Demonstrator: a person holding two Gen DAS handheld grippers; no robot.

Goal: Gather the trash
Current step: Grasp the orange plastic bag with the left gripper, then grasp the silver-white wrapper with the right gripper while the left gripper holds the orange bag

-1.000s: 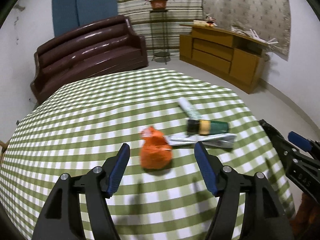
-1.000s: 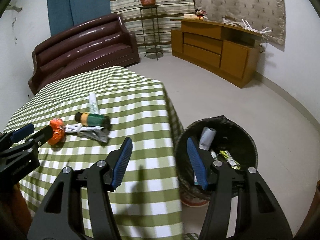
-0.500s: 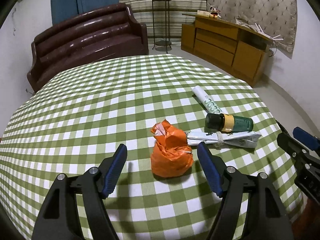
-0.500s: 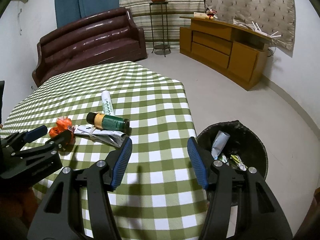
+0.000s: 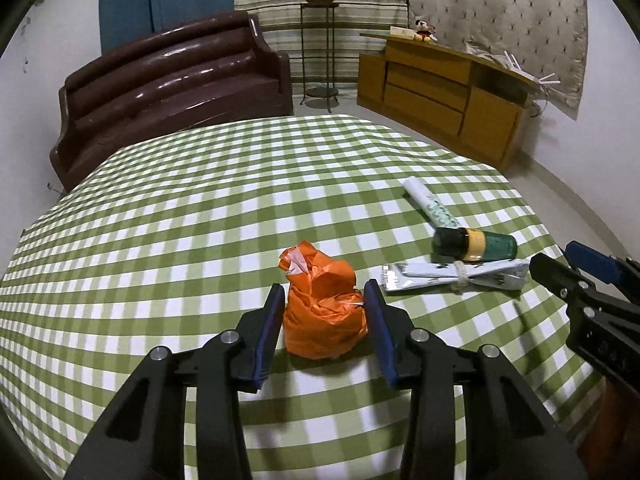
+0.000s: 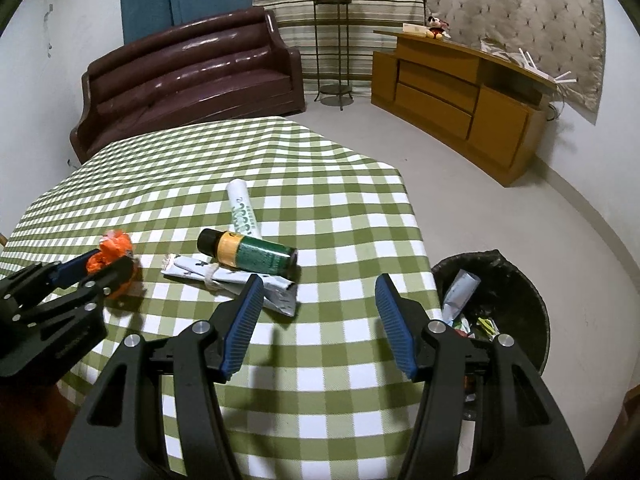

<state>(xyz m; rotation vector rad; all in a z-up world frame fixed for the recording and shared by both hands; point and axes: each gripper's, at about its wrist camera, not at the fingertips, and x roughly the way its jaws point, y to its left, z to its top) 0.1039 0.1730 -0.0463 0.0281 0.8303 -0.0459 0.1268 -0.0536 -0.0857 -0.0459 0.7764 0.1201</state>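
Now the left gripper [image 5: 324, 312] has just been closing, its jaws snug against both sides of the orange bag [image 5: 322, 316]; the right gripper [image 6: 318, 316] hangs wide and empty, farther off

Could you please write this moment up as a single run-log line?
left claw: just closing around crumpled orange plastic bag on green checked tablecloth | right claw: open, empty | black bin: not yet reached

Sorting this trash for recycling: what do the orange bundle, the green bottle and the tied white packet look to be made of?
Orange bundle: thin plastic film, slightly glossy, crumpled and knotted like a bag.
Green bottle: dark green body that could be glass or plastic, with a yellow band and a black cap; the sheen leaves it open.
Tied white packet: flattened printed wrapper, probably plastic or foil-lined judging by its silvery end, bound with pale string.
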